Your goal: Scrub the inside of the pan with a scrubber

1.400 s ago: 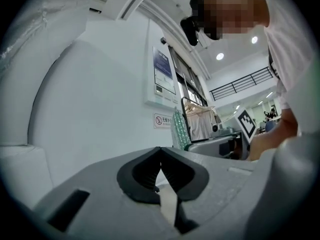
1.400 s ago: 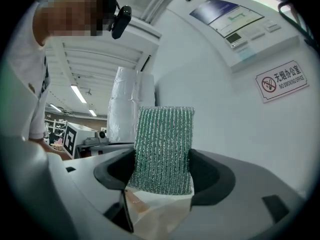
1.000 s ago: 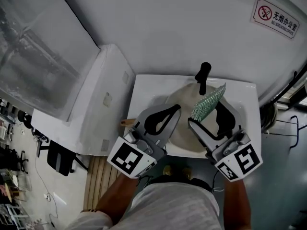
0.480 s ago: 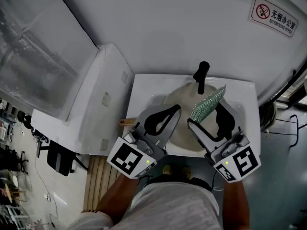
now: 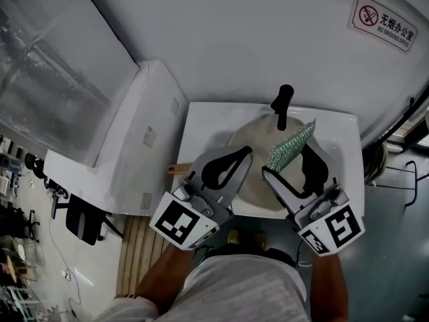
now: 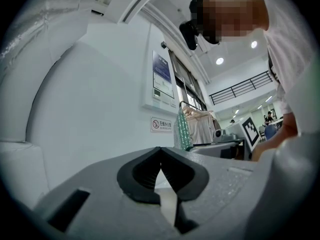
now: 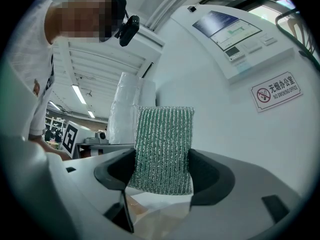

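In the head view a pale round pan (image 5: 256, 135) lies in the white sink (image 5: 201, 127), its wooden handle (image 5: 177, 170) sticking out to the left; both grippers cover much of it. My right gripper (image 5: 288, 157) is shut on a green woven scrubber (image 5: 291, 145), which stands upright between the pads (image 7: 205, 171) above the pan. The right gripper view shows the scrubber (image 7: 164, 146) filling the jaws. My left gripper (image 5: 249, 153) hovers beside it over the pan's left half, jaws shut on nothing (image 6: 160, 150). The scrubber (image 6: 182, 132) shows to its right.
A black tap (image 5: 283, 106) rises at the back of the sink, just beyond the scrubber. A white appliance (image 5: 137, 146) stands against the sink's left side. The white wall behind carries a no-smoking sign (image 5: 384, 24).
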The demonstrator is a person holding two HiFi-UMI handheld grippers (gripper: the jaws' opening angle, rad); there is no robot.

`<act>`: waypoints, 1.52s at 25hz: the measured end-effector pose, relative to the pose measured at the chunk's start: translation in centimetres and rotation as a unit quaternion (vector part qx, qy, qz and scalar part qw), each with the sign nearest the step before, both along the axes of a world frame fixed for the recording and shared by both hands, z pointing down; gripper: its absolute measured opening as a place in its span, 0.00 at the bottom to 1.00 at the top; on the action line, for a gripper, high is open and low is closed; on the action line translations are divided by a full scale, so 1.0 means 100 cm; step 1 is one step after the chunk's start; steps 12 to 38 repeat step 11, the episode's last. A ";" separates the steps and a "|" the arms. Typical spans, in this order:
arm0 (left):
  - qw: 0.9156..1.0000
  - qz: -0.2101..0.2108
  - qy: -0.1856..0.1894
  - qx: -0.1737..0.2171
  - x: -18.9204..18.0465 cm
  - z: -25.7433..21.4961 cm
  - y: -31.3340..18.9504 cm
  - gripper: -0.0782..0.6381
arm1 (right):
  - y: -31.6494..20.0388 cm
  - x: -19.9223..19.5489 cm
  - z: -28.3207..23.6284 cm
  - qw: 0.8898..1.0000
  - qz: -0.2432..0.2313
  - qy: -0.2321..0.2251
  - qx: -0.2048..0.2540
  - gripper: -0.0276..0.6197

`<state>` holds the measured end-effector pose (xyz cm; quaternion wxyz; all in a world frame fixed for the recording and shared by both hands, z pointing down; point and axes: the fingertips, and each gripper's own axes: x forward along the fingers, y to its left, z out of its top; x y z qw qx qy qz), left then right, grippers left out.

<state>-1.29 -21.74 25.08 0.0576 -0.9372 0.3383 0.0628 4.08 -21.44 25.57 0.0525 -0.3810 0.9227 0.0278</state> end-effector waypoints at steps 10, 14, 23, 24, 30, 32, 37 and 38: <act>1.000 -0.001 0.002 0.001 -0.001 -0.001 0.001 0.13 | 0.001 0.001 0.000 1.000 0.001 0.001 -0.001 0.57; 1.000 -0.001 0.003 0.004 -0.001 -0.002 0.000 0.13 | 0.001 0.001 0.000 1.000 0.001 0.001 0.000 0.57; 1.000 -0.001 0.003 0.004 -0.001 -0.002 0.000 0.13 | 0.001 0.001 0.000 1.000 0.001 0.001 0.000 0.57; 1.000 -0.001 0.003 0.004 -0.001 -0.002 0.000 0.13 | 0.001 0.001 0.000 1.000 0.001 0.001 0.000 0.57; 1.000 -0.001 0.003 0.004 -0.001 -0.002 0.000 0.13 | 0.001 0.001 0.000 1.000 0.001 0.001 0.000 0.57; 1.000 -0.001 0.003 0.004 -0.001 -0.002 0.000 0.13 | 0.001 0.001 0.000 1.000 0.001 0.001 0.000 0.57; 1.000 -0.001 0.003 0.004 -0.001 -0.002 0.000 0.13 | 0.001 0.001 0.000 1.000 0.001 0.001 0.000 0.57; 1.000 -0.001 0.003 0.004 -0.001 -0.002 0.000 0.13 | 0.001 0.001 0.000 1.000 0.001 0.001 0.000 0.57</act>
